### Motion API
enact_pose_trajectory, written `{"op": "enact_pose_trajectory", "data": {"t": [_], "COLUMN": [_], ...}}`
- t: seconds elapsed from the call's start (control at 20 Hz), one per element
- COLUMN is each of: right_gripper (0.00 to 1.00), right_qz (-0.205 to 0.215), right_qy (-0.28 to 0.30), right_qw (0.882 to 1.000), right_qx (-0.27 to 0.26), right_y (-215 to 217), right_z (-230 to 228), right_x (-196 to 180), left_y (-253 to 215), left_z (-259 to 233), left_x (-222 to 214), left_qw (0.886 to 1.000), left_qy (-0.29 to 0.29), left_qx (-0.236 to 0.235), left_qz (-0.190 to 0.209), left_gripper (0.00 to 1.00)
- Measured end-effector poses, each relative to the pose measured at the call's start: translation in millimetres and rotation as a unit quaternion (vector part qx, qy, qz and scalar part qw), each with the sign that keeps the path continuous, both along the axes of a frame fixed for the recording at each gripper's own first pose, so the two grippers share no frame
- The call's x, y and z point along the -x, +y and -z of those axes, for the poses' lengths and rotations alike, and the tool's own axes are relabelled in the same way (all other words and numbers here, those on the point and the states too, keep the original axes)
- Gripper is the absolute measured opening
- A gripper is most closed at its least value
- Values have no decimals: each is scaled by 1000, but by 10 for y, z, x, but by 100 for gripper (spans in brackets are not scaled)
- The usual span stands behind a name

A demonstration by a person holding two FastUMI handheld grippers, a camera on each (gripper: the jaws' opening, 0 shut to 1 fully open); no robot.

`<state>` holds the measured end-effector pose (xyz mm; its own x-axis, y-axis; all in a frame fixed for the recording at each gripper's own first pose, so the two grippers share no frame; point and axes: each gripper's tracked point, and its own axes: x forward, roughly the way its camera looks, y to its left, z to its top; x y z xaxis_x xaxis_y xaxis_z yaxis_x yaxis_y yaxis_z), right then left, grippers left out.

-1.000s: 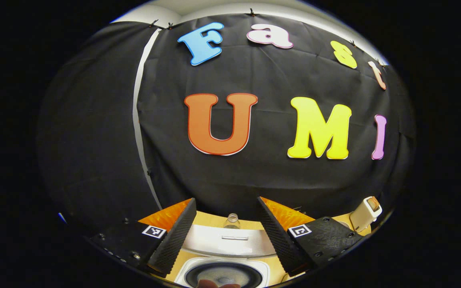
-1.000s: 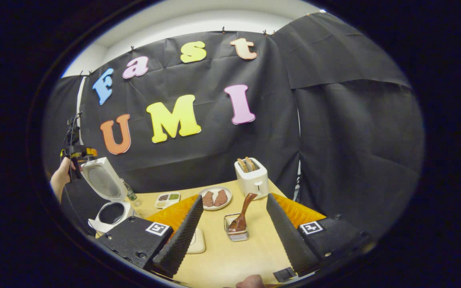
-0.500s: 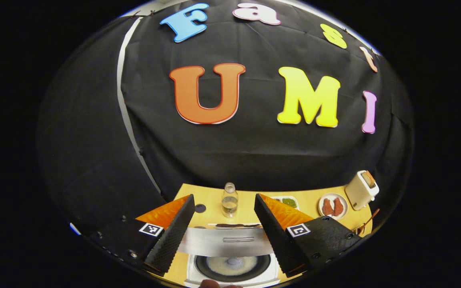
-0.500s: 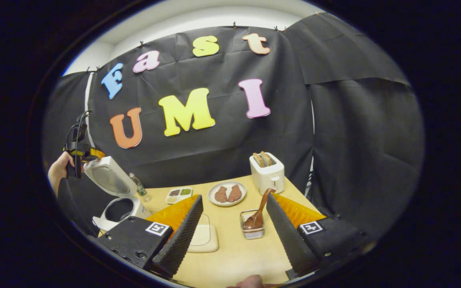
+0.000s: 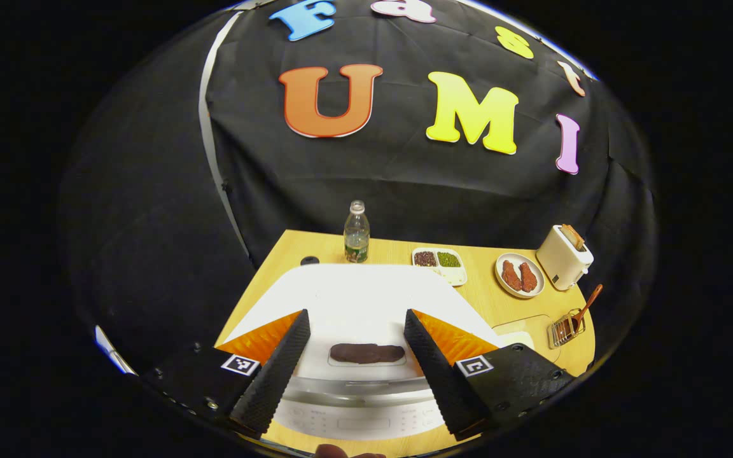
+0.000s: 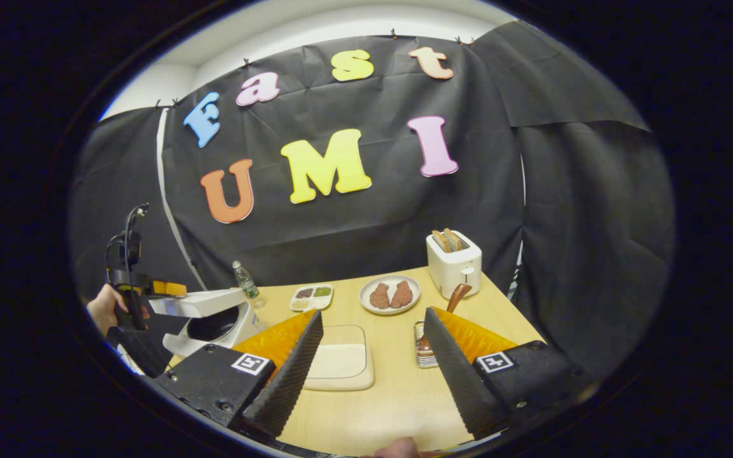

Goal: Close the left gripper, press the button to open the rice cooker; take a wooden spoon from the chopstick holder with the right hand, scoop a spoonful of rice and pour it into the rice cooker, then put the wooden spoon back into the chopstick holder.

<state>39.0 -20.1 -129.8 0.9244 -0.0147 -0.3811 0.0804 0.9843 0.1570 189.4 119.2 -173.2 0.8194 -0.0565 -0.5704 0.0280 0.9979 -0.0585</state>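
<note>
The white rice cooker [image 6: 217,327] stands at the table's left end. Its lid [image 6: 198,304] hangs almost flat over the dark pot, with a gap still showing. In the left gripper view that lid [image 5: 360,299] spreads below my open left gripper [image 5: 357,315], whose fingers straddle its dark handle [image 5: 366,353]. A hand holds the left gripper [image 6: 131,283] just beside the lid. The wooden spoon [image 6: 457,296] stands in the wire chopstick holder [image 6: 418,350], half hidden by a finger of my open, empty right gripper [image 6: 373,315]. The shallow rice tray [image 6: 341,359] lies between those fingers.
Along the back of the table stand a water bottle [image 5: 356,232], a small divided dish [image 5: 439,261], a plate with two meat pieces [image 5: 519,277] and a toaster [image 5: 564,254]. The chopstick holder [image 5: 567,327] sits near the right edge.
The cooker lid has swung down from upright to nearly flat, and the left gripper has tipped down over it. The right gripper has stayed open and turned left; the holder now sits behind its right finger.
</note>
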Motion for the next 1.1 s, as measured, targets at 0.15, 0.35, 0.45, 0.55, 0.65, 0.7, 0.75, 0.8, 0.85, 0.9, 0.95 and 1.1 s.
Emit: {"op": "enact_pose_trajectory", "data": {"t": [0.15,0.35,0.45,0.55,0.65,0.7,0.75,0.8,0.85,0.9,0.95,1.1], "right_gripper": [100,96,100,100,100,100,100,100,100,100,100,100], "right_qz": [-12,-23,-29,-31,-32,-34,-34,-34,-35,-36,-36,-38], "right_qy": [0,-4,-4,-5,-5,-4,-2,1,1,1,1,2], "right_qw": [1000,999,999,999,999,999,999,999,999,999,999,999], "right_qx": [12,31,28,28,28,28,28,28,27,27,27,26], "right_y": [126,227,310,353,371,382,389,392,392,402,404,428], "right_z": [-67,-144,-156,-163,-152,-132,-118,-100,-102,-95,-86,-55], "right_x": [23,33,34,20,13,6,9,6,-2,-8,-11,0], "left_y": [35,16,15,37,52,55,61,74,71,63,58,50], "left_z": [241,408,454,559,619,636,649,636,639,654,674,657], "left_x": [90,203,253,295,335,336,346,350,360,362,371,375], "left_qw": [999,1000,1000,1000,1000,1000,1000,1000,1000,1000,1000,1000], "left_qy": [-1,-2,3,9,12,10,10,8,11,13,16,9], "left_qx": [29,20,22,12,-1,-7,-9,-2,2,2,3,-3], "left_qz": [-22,-19,-15,-15,-12,-8,-6,-8,-7,-3,-2,5], "left_gripper": [96,96,96,96,96,97,97,97,98,98,98,99]}}
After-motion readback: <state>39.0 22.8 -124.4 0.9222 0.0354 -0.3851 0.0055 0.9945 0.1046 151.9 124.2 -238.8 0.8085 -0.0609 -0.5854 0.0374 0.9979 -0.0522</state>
